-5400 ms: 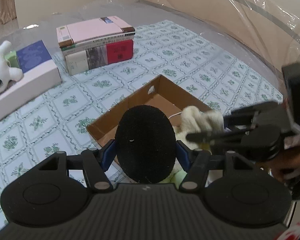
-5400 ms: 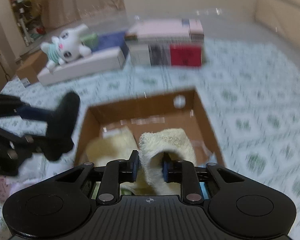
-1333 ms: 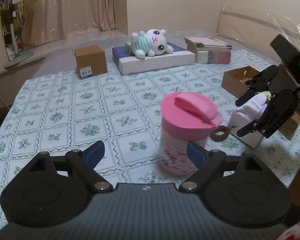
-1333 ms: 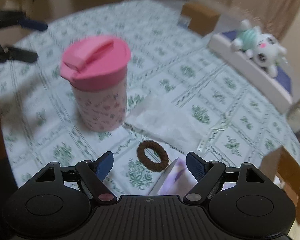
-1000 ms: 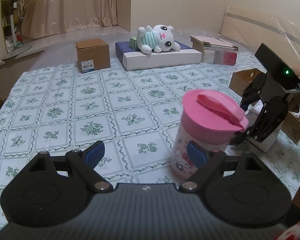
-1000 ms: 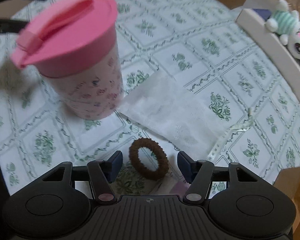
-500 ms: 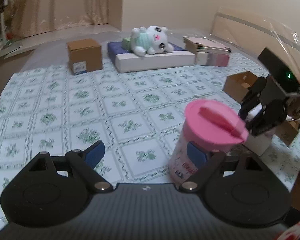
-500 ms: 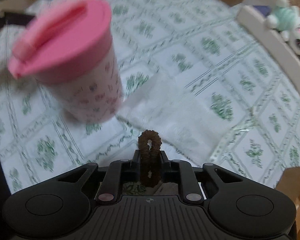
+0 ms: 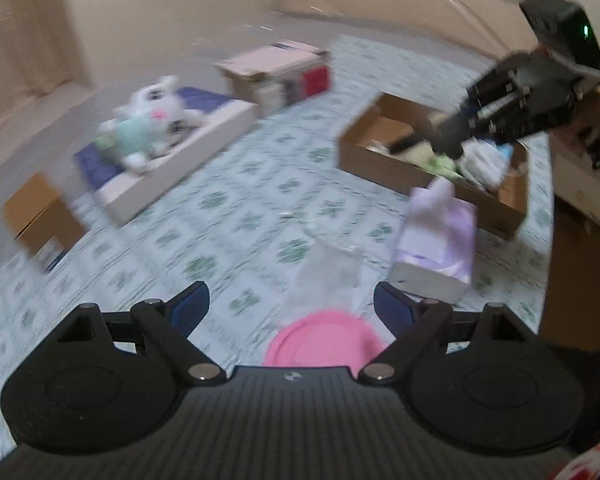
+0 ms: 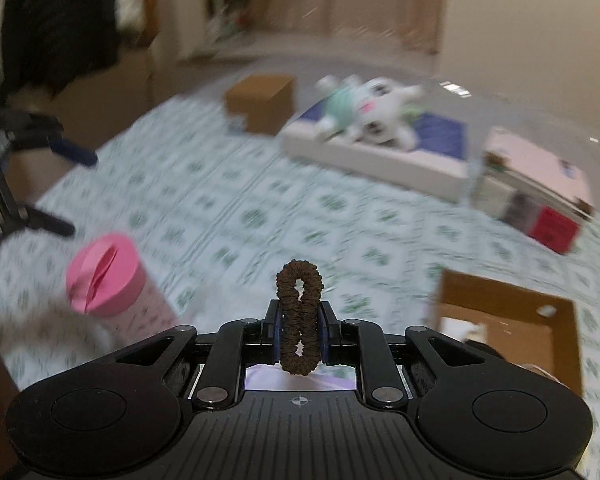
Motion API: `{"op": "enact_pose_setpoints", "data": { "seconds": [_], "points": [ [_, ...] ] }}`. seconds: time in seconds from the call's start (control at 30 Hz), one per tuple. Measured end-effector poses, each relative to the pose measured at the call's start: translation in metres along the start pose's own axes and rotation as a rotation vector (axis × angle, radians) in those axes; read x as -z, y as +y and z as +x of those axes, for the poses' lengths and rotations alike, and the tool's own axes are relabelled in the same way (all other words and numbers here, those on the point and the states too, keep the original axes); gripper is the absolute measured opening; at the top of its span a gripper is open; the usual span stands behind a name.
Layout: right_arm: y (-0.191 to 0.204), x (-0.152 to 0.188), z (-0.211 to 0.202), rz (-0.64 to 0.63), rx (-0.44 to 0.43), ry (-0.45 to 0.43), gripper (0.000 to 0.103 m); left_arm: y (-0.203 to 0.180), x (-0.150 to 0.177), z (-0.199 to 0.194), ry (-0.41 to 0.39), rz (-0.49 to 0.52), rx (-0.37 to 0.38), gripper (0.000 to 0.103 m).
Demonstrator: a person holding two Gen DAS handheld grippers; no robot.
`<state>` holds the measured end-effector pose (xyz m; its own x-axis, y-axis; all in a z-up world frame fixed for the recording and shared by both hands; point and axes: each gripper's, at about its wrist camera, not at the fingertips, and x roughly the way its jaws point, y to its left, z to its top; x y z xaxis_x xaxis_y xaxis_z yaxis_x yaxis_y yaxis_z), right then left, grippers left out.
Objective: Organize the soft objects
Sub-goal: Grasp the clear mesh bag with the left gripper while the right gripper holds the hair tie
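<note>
Green-patterned cloth is covering the counter (image 10: 284, 208), with a white plush toy (image 10: 372, 114) lying on a flat box at the far side. Closest to the right camera, the right tool (image 10: 299, 322) is pinching a brown hair tie (image 10: 299, 316) upright between nearly closed pads — lifted clear of the cloth. An open cardboard box (image 9: 432, 164) is sitting beneath that tool. Meanwhile the left tool (image 9: 290, 306) is gaping wide and empty, just above a pink-lidded cup (image 9: 324, 342).
</note>
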<state>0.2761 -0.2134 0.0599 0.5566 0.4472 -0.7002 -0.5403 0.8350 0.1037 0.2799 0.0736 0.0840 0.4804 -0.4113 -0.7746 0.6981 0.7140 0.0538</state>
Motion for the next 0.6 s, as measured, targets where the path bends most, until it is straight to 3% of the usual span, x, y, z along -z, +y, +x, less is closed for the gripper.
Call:
{"op": "enact_pose_setpoints", "data": {
  "seconds": [0.1,0.3,0.6],
  "points": [
    [-0.016,0.01,-0.018,0.058,0.023,-0.05,0.018,-0.007,-0.025,0.027,0.051,0.077,0.072,0.088],
    [-0.047,0.028,-0.037,0.139,0.048,-0.093,0.018,-0.022,-0.061,0.089,0.153,0.224,0.148,0.088],
    [-0.073,0.051,-0.034,0.217,0.067,-0.117,0.018,-0.039,-0.07,0.189,0.376,0.353,0.185,0.088]
  ]
}}
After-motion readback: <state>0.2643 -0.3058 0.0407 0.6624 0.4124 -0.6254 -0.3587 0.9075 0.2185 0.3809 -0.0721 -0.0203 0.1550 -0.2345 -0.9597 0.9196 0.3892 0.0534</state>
